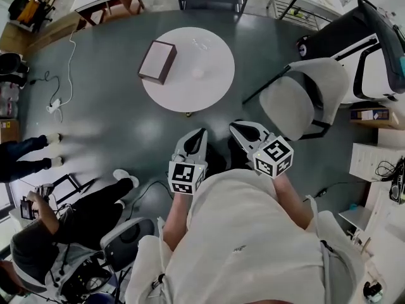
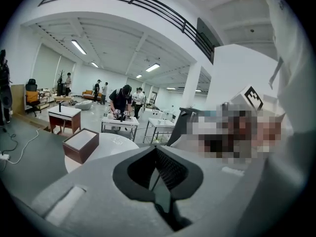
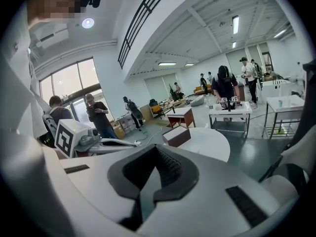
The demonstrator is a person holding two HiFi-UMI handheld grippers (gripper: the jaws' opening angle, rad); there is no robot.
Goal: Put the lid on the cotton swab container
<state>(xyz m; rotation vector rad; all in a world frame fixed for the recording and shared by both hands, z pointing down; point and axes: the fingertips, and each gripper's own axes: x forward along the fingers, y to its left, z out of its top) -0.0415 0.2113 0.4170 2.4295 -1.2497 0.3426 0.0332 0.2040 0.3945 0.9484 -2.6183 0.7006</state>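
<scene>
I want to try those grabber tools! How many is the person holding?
2. The left gripper is held out in front of the person, the right gripper beside it, both short of the round table. None looks hidden.

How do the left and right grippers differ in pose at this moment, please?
The left gripper points almost straight at the round white table; the right gripper angles inward toward the left one. In the head view the left gripper's marker cube lies directly behind its jaws, the right gripper's off to the right. Both have jaws together on nothing, short of the table.
</scene>
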